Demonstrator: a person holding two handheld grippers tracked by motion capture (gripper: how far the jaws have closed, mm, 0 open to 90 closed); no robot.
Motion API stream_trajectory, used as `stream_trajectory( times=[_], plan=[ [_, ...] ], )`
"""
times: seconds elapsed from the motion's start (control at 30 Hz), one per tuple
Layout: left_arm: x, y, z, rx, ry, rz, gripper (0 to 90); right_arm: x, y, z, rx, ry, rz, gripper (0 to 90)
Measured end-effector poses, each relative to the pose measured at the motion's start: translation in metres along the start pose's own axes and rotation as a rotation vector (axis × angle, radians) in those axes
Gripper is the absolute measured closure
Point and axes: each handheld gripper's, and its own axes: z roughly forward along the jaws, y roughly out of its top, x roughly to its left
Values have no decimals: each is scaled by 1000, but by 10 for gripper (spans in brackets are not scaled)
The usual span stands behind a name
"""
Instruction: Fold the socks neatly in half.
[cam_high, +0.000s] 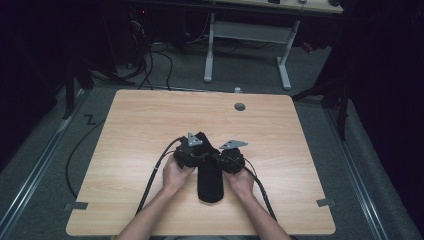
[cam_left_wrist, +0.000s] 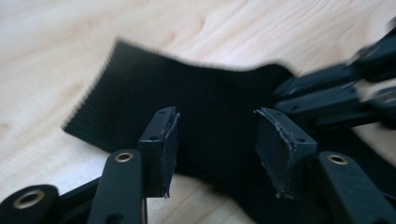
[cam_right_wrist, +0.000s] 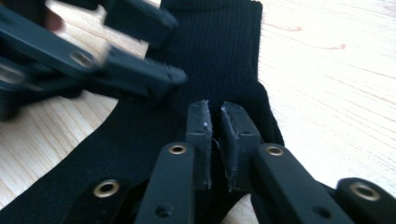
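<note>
A black ribbed sock (cam_high: 210, 186) lies lengthwise on the wooden table (cam_high: 280, 150), its toe toward the near edge. Both hands hold their grippers over its far half. In the left gripper view, my left gripper (cam_left_wrist: 217, 140) hangs open just above the sock (cam_left_wrist: 210, 88), pads wide apart with nothing clamped. In the right gripper view, my right gripper (cam_right_wrist: 214, 109) has its pads a narrow slit apart on the sock (cam_right_wrist: 219, 46) near the heel bend, with dark fabric in the slit. In the high view the left gripper (cam_high: 201, 149) and the right gripper (cam_high: 219, 156) nearly meet.
A grey round cap (cam_high: 240, 106) sits in the tabletop near the far edge. Black cables (cam_high: 152, 175) trail from both grippers toward the near edge. A white desk frame (cam_high: 247, 35) stands on the floor beyond the table.
</note>
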Motion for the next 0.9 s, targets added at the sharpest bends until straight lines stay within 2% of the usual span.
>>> stream_trajectory(
  times=[0.03, 0.1, 0.2, 0.33, 0.4, 0.47, 0.5, 0.63, 0.77, 0.83, 0.87, 0.9],
  plan=[
    [3, -3, 3, -11, 2, -4, 497, -1, 0, -1, 1, -5, -2, 788],
    [3, -3, 3, -9, 16, 20, 511, -4, -1, -2, 0, -16, -1, 787],
    [3, -1, 4, 2, 17, 27, 511, -9, -4, -5, 1, -28, 9, 786],
    [6, 2, 1, -7, 1, -7, 475, -12, -7, -8, 7, -40, 13, 753],
    [11, 5, -1, -5, 5, -33, 473, -14, -7, -11, 2, -25, 36, 723],
    [14, 6, -3, -11, 11, -39, 462, -12, -7, -14, -2, -27, 26, 715],
    [20, 8, -8, -30, 19, -62, 459, -5, -8, -19, -18, -32, -10, 691],
    [32, 15, -11, -14, 40, -78, 448, 1, -12, -22, -34, -19, -56, 659],
    [41, 21, -11, 5, 44, -91, 449, -1, -16, -21, -30, -17, -49, 643],
    [49, 27, -10, -5, 70, -102, 479, -2, -21, -16, -13, -14, -56, 629],
    [49, 27, -10, -5, 70, -102, 492, -2, -21, -16, -13, -14, -56, 629],
    [54, 32, -9, -6, 92, -110, 497, -2, -21, -15, -16, -12, -56, 629]
  ],
)
